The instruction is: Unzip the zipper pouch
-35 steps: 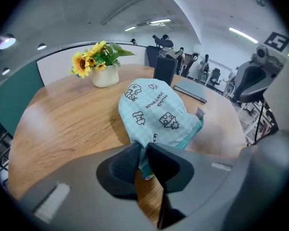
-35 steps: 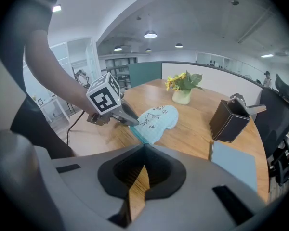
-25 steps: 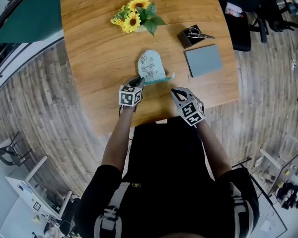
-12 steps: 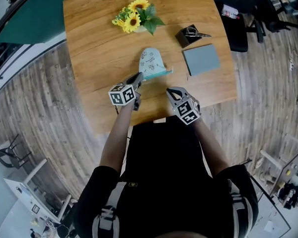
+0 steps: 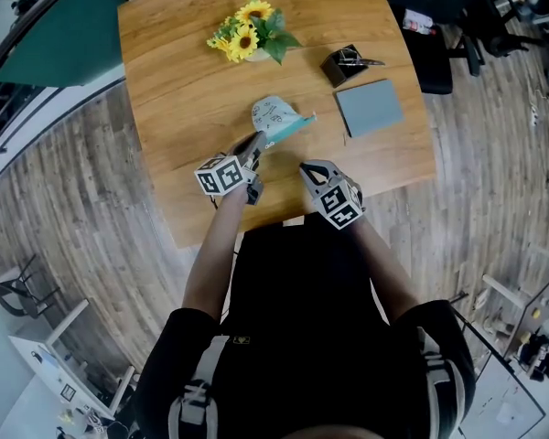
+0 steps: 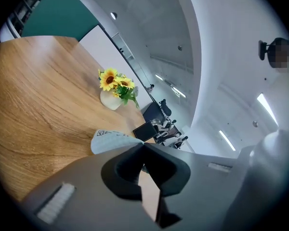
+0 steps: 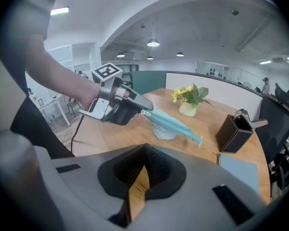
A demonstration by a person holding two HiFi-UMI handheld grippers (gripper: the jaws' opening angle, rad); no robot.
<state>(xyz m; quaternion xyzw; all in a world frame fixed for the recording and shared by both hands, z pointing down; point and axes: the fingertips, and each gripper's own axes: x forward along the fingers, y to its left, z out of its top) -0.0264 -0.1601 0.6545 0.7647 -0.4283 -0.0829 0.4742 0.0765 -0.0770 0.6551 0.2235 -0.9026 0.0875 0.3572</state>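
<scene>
left hand-held gripper (image 5: 256, 141), whose jaws have just been closing, pinches one end of the zipper pouch (image 5: 276, 117), tilted above the desk (image 5: 183, 71); right hand-held gripper (image 5: 307, 169) nearby, jaws together, empty

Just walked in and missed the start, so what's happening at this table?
A person works with a handheld gripper in each hand. The left gripper has just closed its jaws on one end of the zipper pouch, holding that end up off the wooden table. The right gripper is shut and empty, apart from the pouch. The teal zipper looks still closed.
</scene>
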